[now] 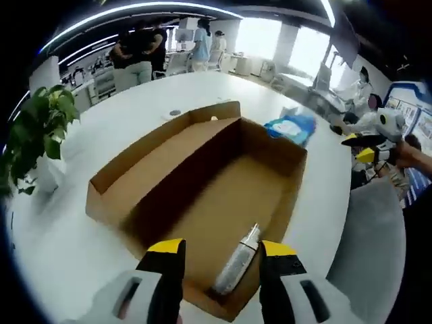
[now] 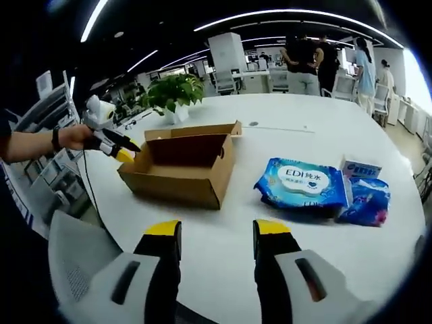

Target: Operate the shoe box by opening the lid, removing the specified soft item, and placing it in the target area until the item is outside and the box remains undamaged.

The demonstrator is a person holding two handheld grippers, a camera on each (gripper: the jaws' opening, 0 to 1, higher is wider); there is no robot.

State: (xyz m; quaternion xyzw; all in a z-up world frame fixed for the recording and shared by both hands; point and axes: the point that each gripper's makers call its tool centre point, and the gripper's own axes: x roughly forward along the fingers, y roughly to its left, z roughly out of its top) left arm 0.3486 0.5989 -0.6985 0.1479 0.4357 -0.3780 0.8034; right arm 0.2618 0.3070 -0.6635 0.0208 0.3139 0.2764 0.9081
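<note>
Your right gripper [image 2: 217, 233] hangs with fingers apart above the near counter [image 2: 223, 138]; open shoe box [image 2: 182, 165] far left, wipes pack [image 2: 302, 183] right.

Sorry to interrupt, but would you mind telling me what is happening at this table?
A person holds a claw in each hand over a white table. The left claw, open, hovers at the rim of an open cardboard box above a silvery bottle lying inside. The right claw, open and empty, hangs back. Blue wipes packs lie beside the box.
</note>
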